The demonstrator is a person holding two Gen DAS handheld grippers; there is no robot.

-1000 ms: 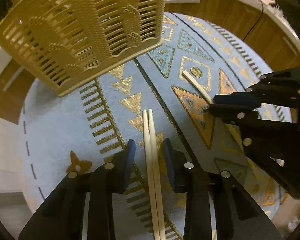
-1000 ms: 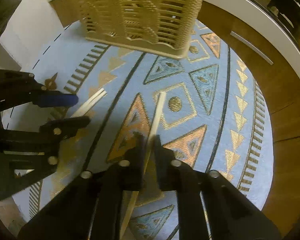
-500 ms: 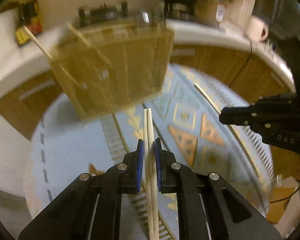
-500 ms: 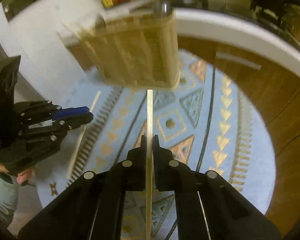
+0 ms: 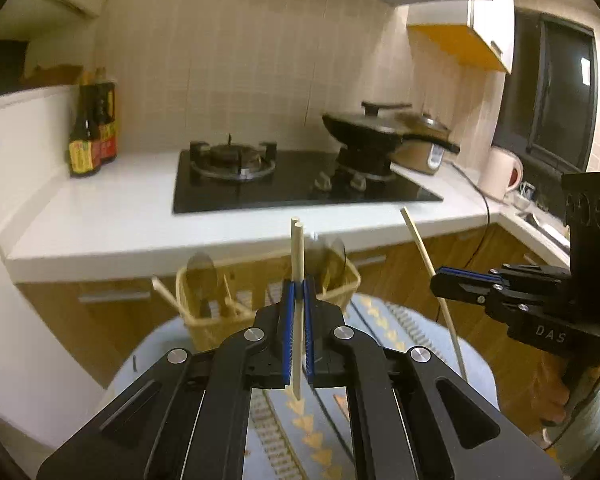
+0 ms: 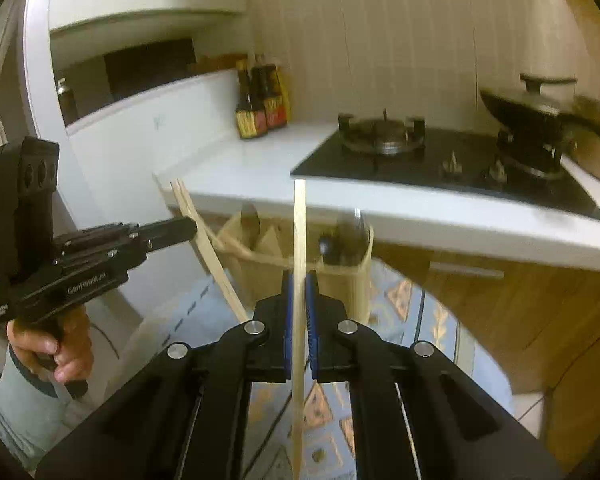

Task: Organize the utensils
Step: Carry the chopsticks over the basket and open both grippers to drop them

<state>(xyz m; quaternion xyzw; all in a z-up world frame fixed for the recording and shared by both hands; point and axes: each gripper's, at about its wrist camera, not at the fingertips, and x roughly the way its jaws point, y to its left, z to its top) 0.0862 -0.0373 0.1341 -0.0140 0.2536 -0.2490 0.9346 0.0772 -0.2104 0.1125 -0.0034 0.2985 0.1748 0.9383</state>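
Above the patterned rug (image 5: 284, 440), the left hand-held gripper (image 5: 299, 304) clamps two pale wooden chopsticks (image 5: 297, 256), the right hand-held gripper (image 6: 300, 304) one chopstick (image 6: 299, 232).

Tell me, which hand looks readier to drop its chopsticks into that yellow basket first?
Probably the left. The left gripper is shut on a pair of chopsticks that lines up with the basket just ahead. The right gripper, with a single chopstick, looks about as well placed.

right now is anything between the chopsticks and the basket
Nothing visible. Both grippers hold chopsticks in the air, and the basket stands beyond them on the mat with its top open, though utensils already occupy parts of it.
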